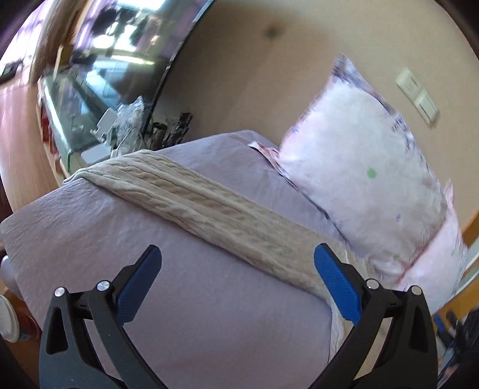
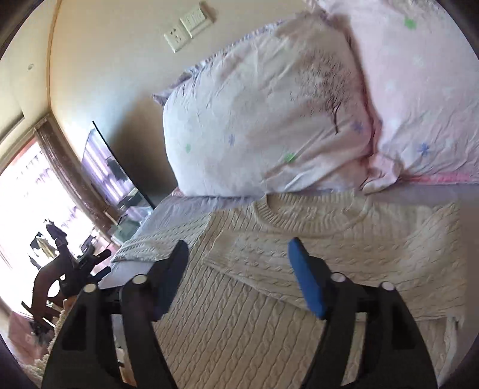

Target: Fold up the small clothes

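Observation:
A cream cable-knit sweater (image 2: 299, 269) lies flat on the lilac bed sheet (image 1: 194, 299), neck hole toward the pillows, with one sleeve folded across its body. In the left wrist view it shows as a long beige band (image 1: 194, 203) across the bed. My left gripper (image 1: 238, 257) is open and empty, above the sheet just short of the sweater's edge. My right gripper (image 2: 239, 251) is open and empty, hovering over the sweater's chest near the folded sleeve. The left gripper also shows in the right wrist view (image 2: 86, 266) at the bed's far left edge.
Two pale floral pillows (image 2: 263, 119) (image 2: 419, 89) lean against the beige wall behind the sweater; one also shows in the left wrist view (image 1: 359, 167). A TV (image 2: 110, 170) and a glass cabinet (image 1: 74, 119) stand past the bed's side. Wall sockets (image 2: 185, 27) sit above.

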`<state>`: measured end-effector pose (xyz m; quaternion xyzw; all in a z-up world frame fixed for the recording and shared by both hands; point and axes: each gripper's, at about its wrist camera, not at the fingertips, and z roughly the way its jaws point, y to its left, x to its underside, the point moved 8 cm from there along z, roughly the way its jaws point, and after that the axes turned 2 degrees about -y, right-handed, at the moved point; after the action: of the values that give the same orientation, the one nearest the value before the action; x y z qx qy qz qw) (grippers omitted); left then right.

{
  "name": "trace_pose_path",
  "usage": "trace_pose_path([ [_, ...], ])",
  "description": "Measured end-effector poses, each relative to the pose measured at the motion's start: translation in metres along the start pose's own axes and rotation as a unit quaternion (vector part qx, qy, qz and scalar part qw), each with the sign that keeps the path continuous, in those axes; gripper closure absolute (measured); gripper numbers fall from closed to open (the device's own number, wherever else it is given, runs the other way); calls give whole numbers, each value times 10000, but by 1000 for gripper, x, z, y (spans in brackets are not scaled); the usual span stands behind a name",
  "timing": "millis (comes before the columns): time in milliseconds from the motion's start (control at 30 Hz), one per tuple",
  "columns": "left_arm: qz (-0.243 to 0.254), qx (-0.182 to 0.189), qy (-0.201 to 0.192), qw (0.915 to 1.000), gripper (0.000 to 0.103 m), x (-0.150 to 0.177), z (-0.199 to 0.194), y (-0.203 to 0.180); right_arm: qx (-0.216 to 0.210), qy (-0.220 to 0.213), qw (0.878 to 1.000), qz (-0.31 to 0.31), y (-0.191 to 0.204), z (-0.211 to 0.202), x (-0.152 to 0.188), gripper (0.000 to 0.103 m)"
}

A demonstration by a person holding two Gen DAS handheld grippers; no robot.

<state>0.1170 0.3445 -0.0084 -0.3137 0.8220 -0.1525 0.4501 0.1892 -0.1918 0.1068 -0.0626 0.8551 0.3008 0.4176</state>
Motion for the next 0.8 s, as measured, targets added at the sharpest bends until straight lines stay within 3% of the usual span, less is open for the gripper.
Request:
trace_pose_path([
  [67,-321,-113,121,9993,3,-10,10,17,166,-137,9997,123,-15,-18,-6,24],
  [167,-1072,-173,274,9937,19,-21,24,49,380,-256,9984,345,-39,-38,-9,21],
  [300,-1867,-114,24,9824,34,-40,28,81,544,-305,9965,549,-61,-40,-4,20],
  [400,-2423,-223,-29,9699,56,-47,31,100,511,-314,9956,722,-71,-45,3,20],
  [500,-2650,-340,91,9636,93,-47,39,116,457,-312,9951,819,-78,-49,10,20],
  [567,-2612,-330,111,9647,95,-48,42,117,455,-325,9945,882,-85,-54,15,20],
  [633,-2328,-376,19,9718,96,-55,42,101,462,-357,9942,909,-90,-61,17,20],
  [700,-1913,-84,-167,9813,97,-67,36,63,538,-440,9937,883,-97,-72,19,19],
  [800,-890,606,-161,9941,97,-71,30,-28,706,-604,9925,793,-107,-90,20,16],
])
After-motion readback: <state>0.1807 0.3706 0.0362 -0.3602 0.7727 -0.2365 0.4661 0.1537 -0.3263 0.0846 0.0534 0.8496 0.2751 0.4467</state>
